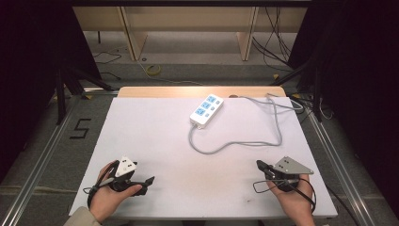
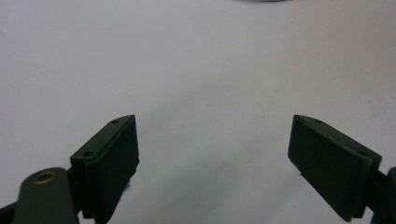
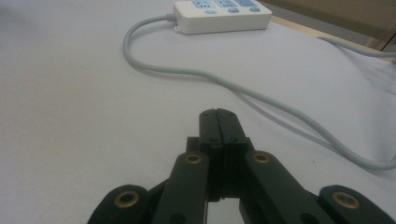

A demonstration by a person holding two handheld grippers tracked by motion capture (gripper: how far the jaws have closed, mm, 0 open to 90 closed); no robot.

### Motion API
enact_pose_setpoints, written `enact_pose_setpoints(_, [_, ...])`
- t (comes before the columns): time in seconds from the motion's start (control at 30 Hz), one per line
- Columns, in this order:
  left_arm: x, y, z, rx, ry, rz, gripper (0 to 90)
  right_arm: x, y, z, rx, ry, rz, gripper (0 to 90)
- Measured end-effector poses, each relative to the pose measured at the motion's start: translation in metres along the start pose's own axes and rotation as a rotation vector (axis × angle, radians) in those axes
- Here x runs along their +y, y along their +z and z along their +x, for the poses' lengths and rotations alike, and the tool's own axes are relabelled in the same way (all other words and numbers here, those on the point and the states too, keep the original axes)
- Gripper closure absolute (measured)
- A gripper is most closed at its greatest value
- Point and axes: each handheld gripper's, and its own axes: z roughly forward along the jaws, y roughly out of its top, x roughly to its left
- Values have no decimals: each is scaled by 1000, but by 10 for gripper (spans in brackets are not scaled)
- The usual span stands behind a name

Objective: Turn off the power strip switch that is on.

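Note:
A white power strip (image 1: 206,109) with blue sockets lies at the far middle of the white table (image 1: 155,136); its grey cable (image 1: 235,144) loops toward me and runs off the far right. My left gripper (image 1: 148,184) rests near the front left edge, pointing right. In the left gripper view the left gripper (image 2: 212,158) is open wide over bare table, nothing between its pads (image 2: 112,161). My right gripper (image 1: 260,165) sits at the front right, pointing far-left. The right gripper (image 3: 218,116) is shut on nothing, with the power strip (image 3: 222,14) and cable (image 3: 280,107) ahead of it.
A hand holds each gripper at the table's near edge. A wooden strip (image 1: 197,91) borders the table's far edge. Beyond it are the floor, loose cables and wooden furniture legs (image 1: 134,37). Dark stands flank both sides.

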Motion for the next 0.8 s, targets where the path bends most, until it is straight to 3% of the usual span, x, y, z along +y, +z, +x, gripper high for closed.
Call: enact_pose_setpoints(0.8, [0,0,0,12,4,-3,171,37,22,3,7,-17,-26,900])
